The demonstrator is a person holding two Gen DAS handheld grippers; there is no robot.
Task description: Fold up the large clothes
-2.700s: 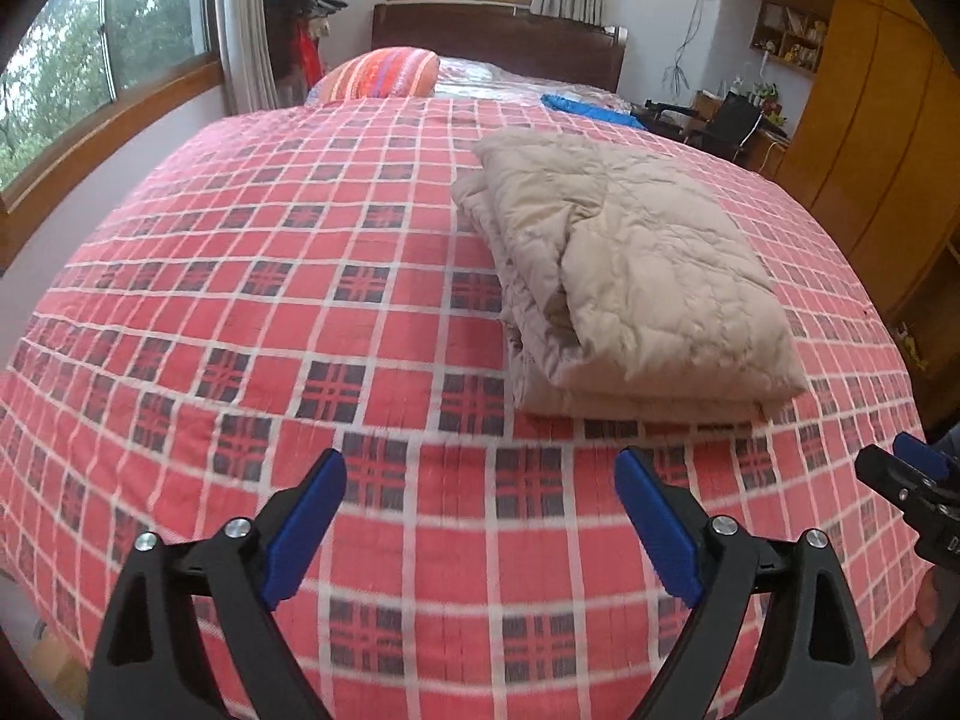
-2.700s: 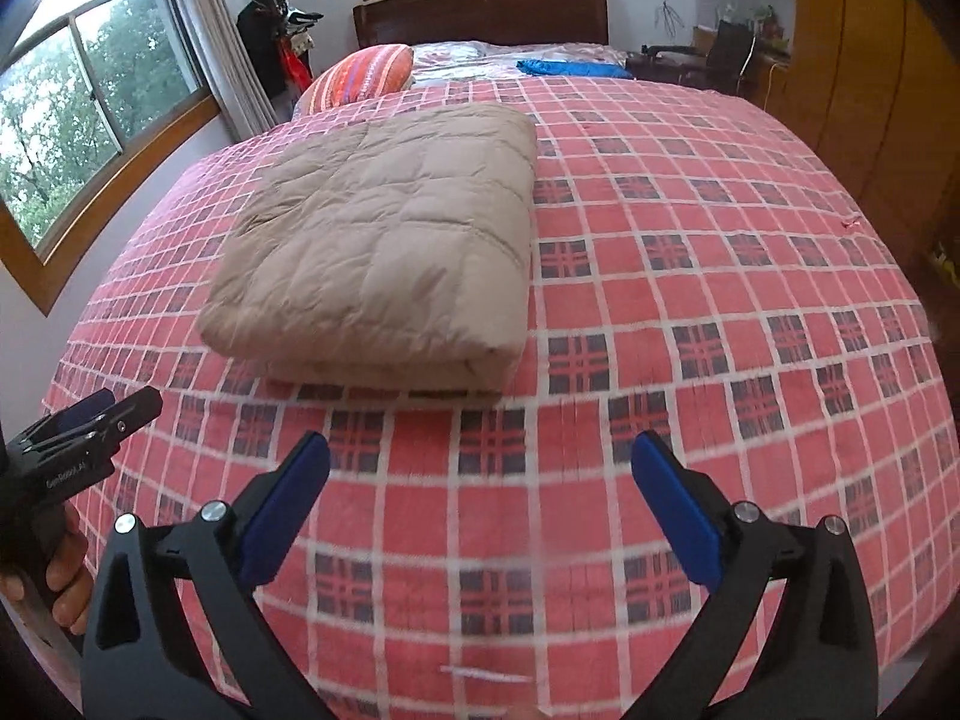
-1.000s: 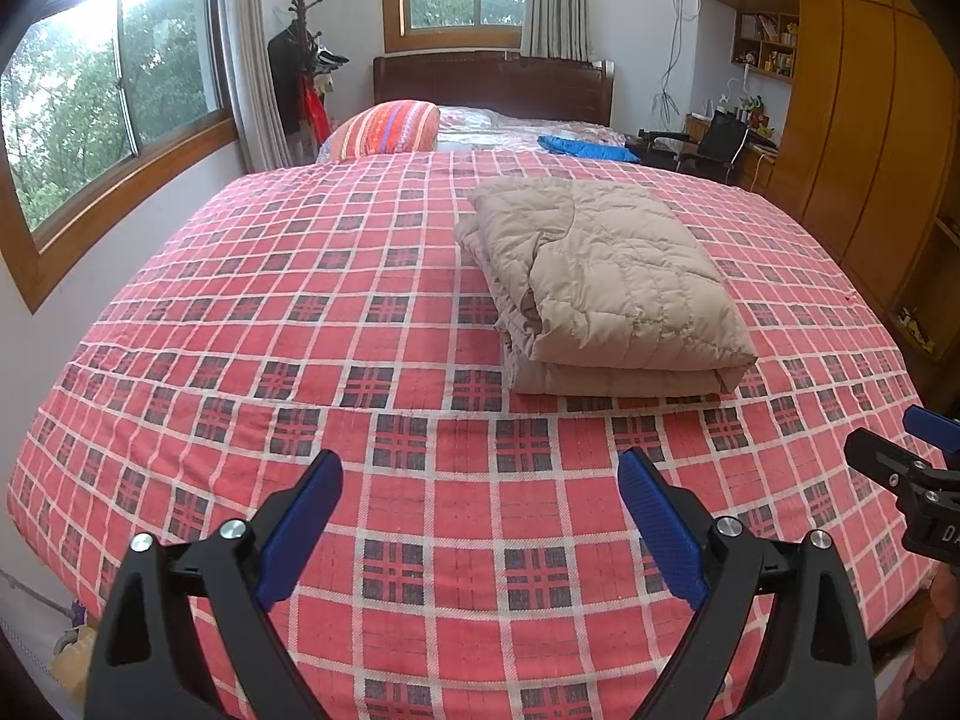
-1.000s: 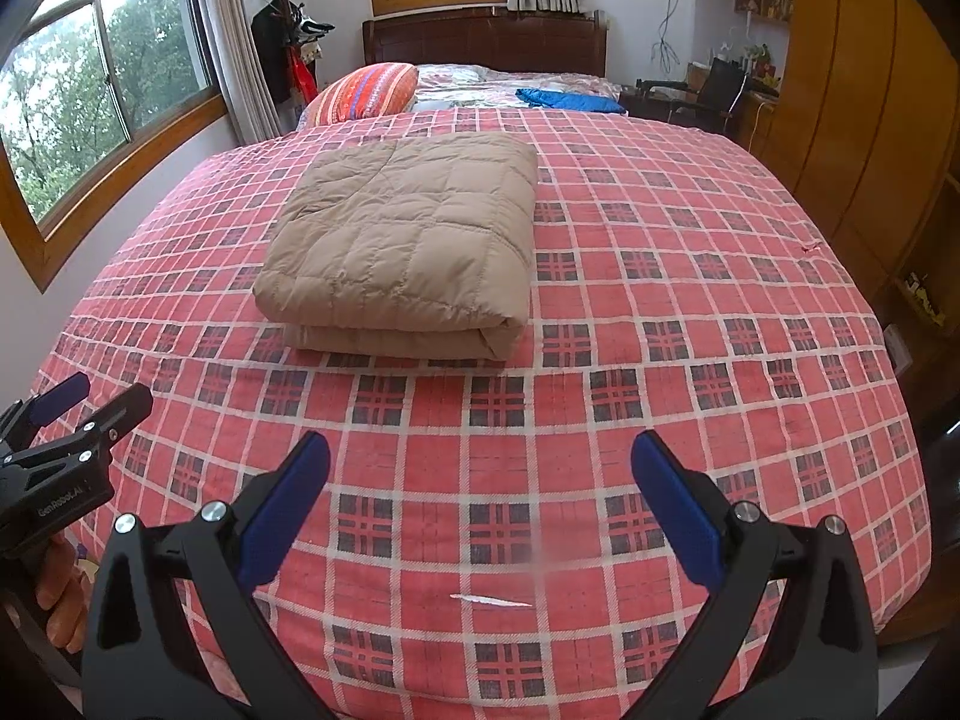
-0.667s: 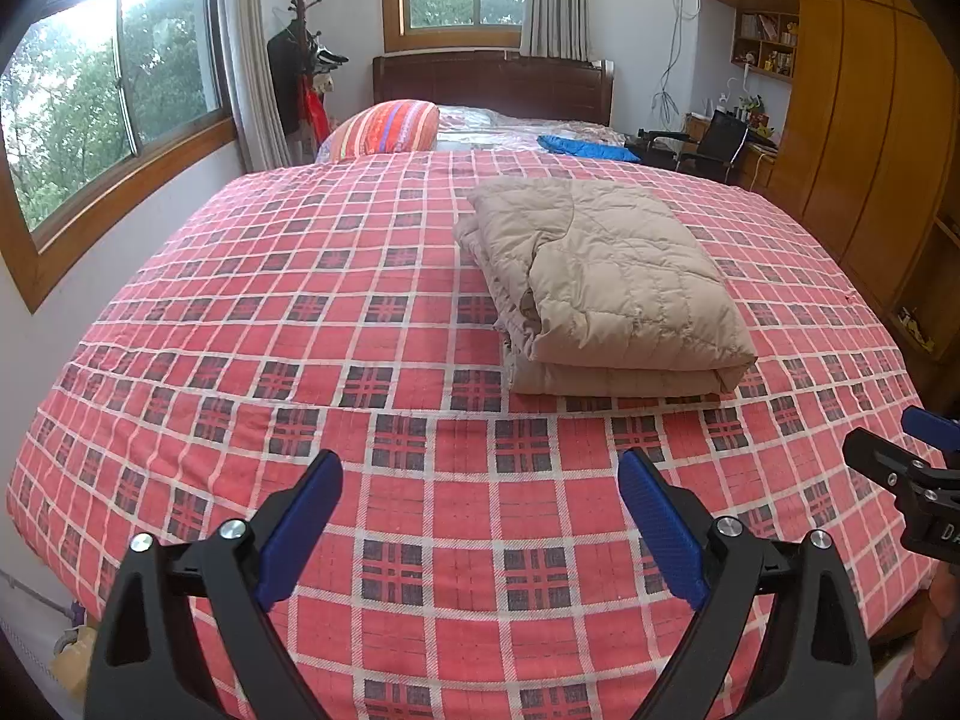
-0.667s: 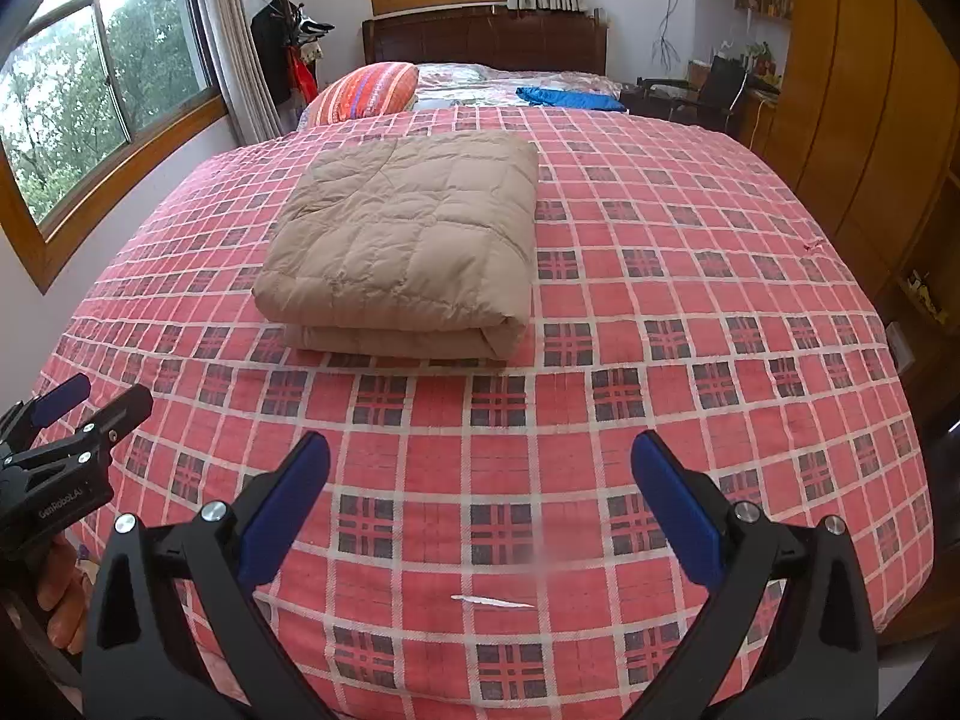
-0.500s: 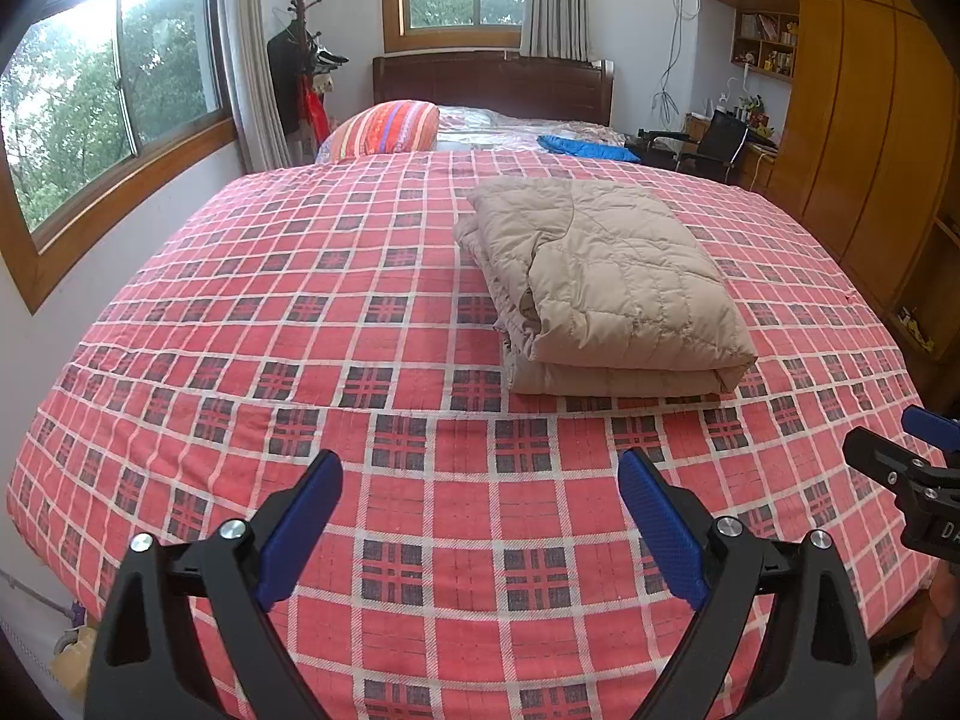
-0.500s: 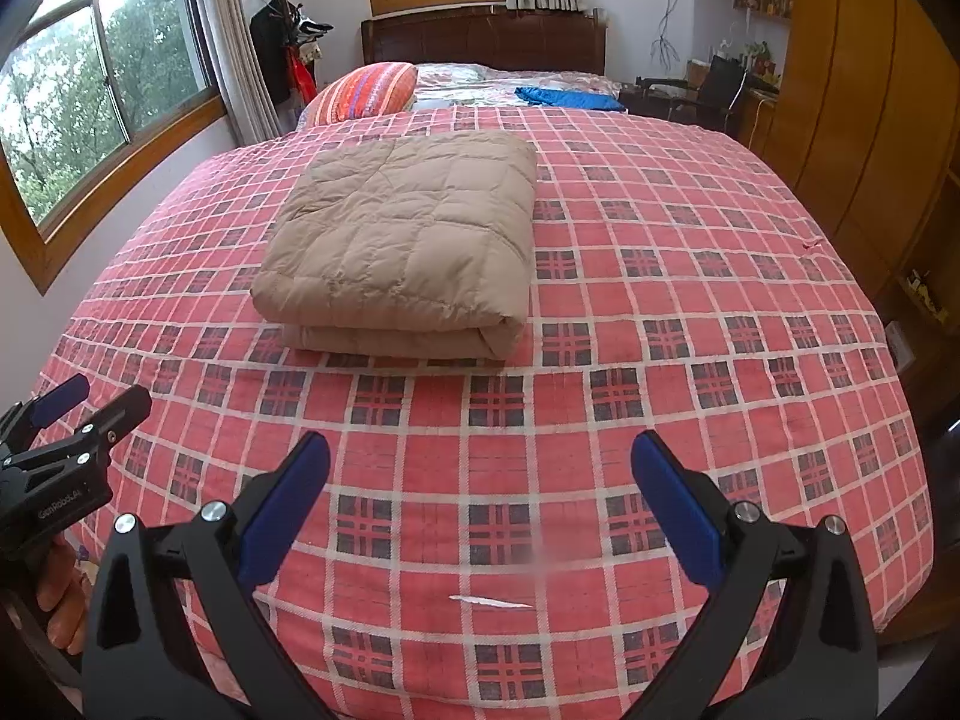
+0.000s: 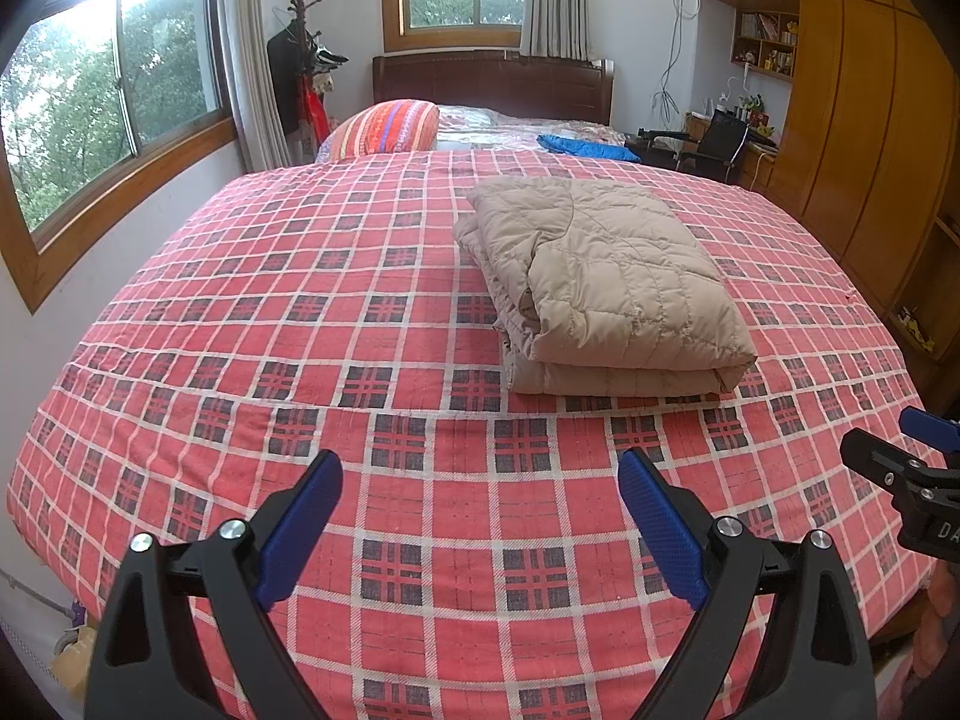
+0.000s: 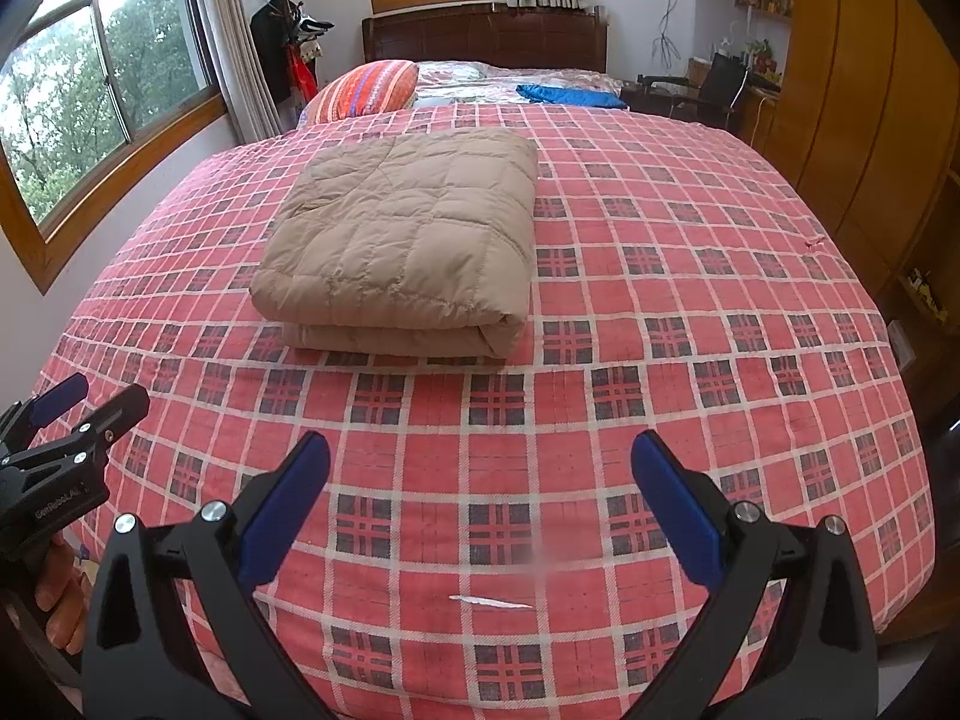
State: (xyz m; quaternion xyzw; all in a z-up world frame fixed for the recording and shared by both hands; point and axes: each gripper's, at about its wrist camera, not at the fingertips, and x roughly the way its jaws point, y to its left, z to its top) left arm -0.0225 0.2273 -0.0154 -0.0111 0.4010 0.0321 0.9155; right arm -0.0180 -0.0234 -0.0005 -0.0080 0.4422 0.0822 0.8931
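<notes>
With both grippers, left (image 9: 480, 516) and right (image 10: 480, 498), released and empty, the folded coat (image 9: 606, 288) rests mid-bed (image 9: 240, 312); its puffy layers may spring open if nudged.

Left tongs (image 9: 480, 501) and right tongs (image 10: 480, 480), both spread wide, empty.

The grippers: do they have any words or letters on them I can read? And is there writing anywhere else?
"DA": white letters on the right gripper in the left wrist view, cut off by the picture's edge.
White lettering on the left gripper in the right wrist view: too blurred to read.
Book spines on the wall shelf: too small to read.
Beige quilted garment and plaid bedspread: no writing.
</notes>
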